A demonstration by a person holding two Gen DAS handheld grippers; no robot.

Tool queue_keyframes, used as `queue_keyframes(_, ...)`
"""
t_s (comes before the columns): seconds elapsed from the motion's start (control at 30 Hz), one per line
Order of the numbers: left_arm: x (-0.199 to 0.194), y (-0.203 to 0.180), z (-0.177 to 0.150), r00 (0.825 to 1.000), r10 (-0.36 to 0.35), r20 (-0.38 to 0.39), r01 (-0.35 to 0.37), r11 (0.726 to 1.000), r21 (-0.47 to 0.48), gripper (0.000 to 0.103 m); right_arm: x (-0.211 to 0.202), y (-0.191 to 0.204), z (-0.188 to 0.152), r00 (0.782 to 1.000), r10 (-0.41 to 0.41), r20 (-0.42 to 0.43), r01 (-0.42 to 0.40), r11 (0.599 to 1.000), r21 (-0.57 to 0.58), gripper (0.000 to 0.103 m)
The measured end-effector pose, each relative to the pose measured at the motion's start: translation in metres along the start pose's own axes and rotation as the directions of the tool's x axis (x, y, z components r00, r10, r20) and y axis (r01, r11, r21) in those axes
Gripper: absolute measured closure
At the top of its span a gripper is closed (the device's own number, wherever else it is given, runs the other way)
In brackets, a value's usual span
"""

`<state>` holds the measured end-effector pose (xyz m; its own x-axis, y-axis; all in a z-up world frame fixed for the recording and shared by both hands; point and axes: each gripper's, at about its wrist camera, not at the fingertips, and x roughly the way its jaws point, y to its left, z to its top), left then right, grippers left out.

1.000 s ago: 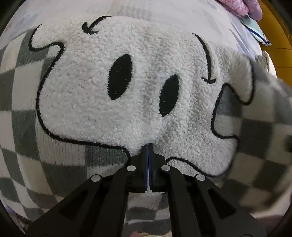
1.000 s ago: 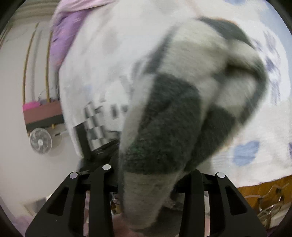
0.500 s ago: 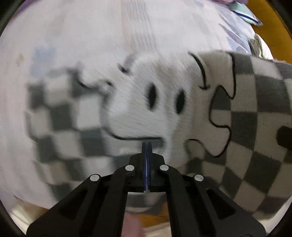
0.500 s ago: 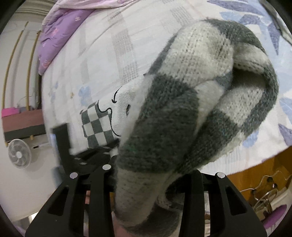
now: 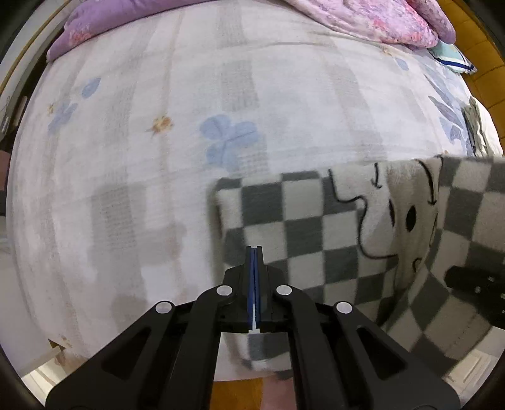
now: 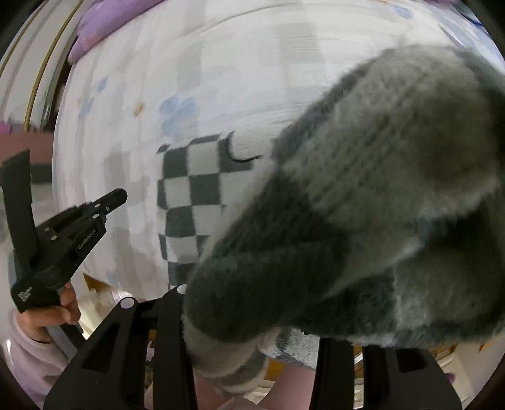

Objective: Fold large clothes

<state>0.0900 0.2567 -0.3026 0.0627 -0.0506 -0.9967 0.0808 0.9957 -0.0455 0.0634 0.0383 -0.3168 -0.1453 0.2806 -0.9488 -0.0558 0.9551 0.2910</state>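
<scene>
A grey-and-white checked sweater [image 5: 315,227] with a fluffy white face patch [image 5: 407,217] lies on the bed. My left gripper [image 5: 254,249] hangs above the sweater's left part, jaws shut with nothing between them; it also shows in the right wrist view [image 6: 116,197]. My right gripper [image 6: 252,315] is shut on a thick bunched fold of the sweater [image 6: 394,189], which hides its fingertips and fills that view. The flat checked part [image 6: 192,189] lies beyond it. The right gripper's black body [image 5: 473,290] sits over the sweater's right side.
The bed sheet [image 5: 157,142] is white with blue flowers. A pink-purple quilt [image 5: 363,19] and a purple pillow [image 5: 104,25] lie at the far end. The bed's near edge and wooden floor [image 5: 233,391] lie below. A person's hand [image 6: 63,302] holds the left gripper.
The left gripper has risen from close over the face patch and shifted towards the sweater's left part. The right gripper has carried its bunched fold across the bed.
</scene>
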Motion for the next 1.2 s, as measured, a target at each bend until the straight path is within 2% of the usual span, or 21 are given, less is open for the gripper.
queue_keyframes(0.17, 0.004, 0.03, -0.019, 0.999, 0.022, -0.03, -0.023, 0.999, -0.034, 0.102, 0.019, 0.039, 0.004, 0.998, -0.002, -0.061, -0.005, 0.992, -0.122, 0.068)
queue_keyframes(0.37, 0.003, 0.048, -0.034, 0.999, 0.031, -0.039, -0.034, 0.996, -0.083, 0.102, 0.045, 0.081, 0.006, 0.99, 0.004, -0.14, -0.039, 0.967, -0.251, 0.068)
queue_keyframes(0.6, 0.008, 0.042, -0.047, 0.998, 0.043, -0.056, -0.049, 0.991, -0.122, 0.102, 0.085, 0.1, 0.027, 0.987, 0.012, -0.158, -0.052, 0.968, -0.247, 0.066)
queue_keyframes(0.67, 0.01, 0.04, -0.049, 0.997, 0.049, -0.061, -0.056, 0.99, -0.127, 0.102, 0.102, 0.101, 0.034, 0.983, 0.062, -0.172, -0.104, 0.964, -0.246, 0.047)
queue_keyframes(0.73, 0.015, 0.037, -0.05, 0.995, 0.059, -0.078, -0.068, 0.99, -0.127, 0.102, 0.116, 0.099, 0.041, 0.984, 0.043, -0.171, -0.08, 0.972, -0.221, 0.043)
queue_keyframes(0.77, 0.017, 0.035, -0.051, 0.994, 0.067, -0.085, -0.078, 0.989, -0.128, 0.102, 0.119, 0.098, 0.045, 0.982, 0.039, -0.184, -0.075, 0.978, -0.196, 0.039)
queue_keyframes(0.87, 0.016, 0.034, -0.053, 0.995, 0.06, -0.085, -0.072, 0.986, -0.153, 0.102, 0.104, 0.097, 0.047, 0.961, 0.188, -0.203, -0.22, 0.964, -0.147, 0.02)
queue_keyframes(0.9, 0.017, 0.033, -0.053, 0.995, 0.052, -0.089, -0.066, 0.984, -0.164, 0.102, 0.098, 0.097, 0.048, 0.95, 0.234, -0.204, -0.265, 0.955, -0.136, 0.02)
queue_keyframes(0.97, 0.016, 0.033, -0.052, 0.996, 0.023, -0.086, -0.039, 0.981, -0.19, 0.102, 0.088, 0.095, 0.055, 0.945, 0.256, -0.205, -0.282, 0.954, -0.104, 0.013)
queue_keyframes(1.03, 0.014, 0.028, -0.049, 0.995, 0.044, -0.089, -0.059, 0.982, -0.178, 0.101, 0.076, 0.085, 0.055, 0.936, 0.3, -0.185, -0.319, 0.944, -0.081, 0.012)
queue_keyframes(1.1, 0.011, 0.021, -0.045, 0.994, 0.07, -0.083, -0.082, 0.985, -0.149, 0.1, 0.062, 0.067, 0.056, 0.943, 0.3, -0.147, -0.311, 0.949, -0.054, 0.012)
queue_keyframes(1.2, 0.007, 0.011, -0.037, 0.994, 0.08, -0.069, -0.089, 0.985, -0.147, 0.089, 0.044, 0.039, 0.059, 0.958, 0.276, -0.081, -0.279, 0.96, -0.016, 0.012)
